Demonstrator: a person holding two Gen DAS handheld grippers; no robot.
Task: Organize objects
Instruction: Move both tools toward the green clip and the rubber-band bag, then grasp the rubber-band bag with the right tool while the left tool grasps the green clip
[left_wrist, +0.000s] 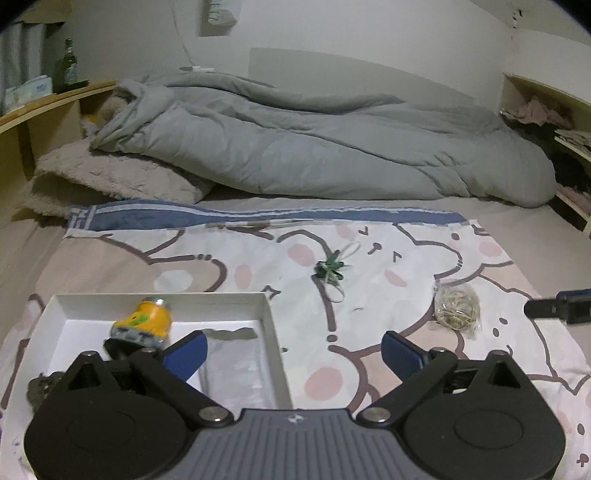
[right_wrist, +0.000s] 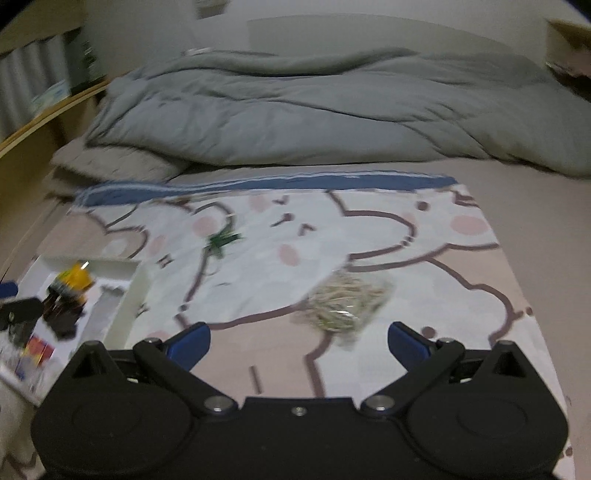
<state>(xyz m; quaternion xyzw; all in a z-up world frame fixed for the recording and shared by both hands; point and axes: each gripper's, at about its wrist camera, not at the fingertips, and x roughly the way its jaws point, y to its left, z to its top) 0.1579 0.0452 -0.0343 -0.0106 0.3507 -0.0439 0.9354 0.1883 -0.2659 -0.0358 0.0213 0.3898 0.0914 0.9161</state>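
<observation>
A white tray lies on the cartoon-print cloth at the left; a yellow bottle-like object lies in it. A green ribbon bow lies on the cloth mid-way. A clear bag of rubber bands lies to the right. My left gripper is open and empty, over the tray's right wall. My right gripper is open and empty, just short of the bag of rubber bands. The tray, the yellow object and the bow show blurred in the right wrist view.
A grey duvet and a fuzzy pillow lie at the back of the bed. A wooden shelf with a green bottle stands left; another shelf stands right. Small colourful items lie in the tray's near part.
</observation>
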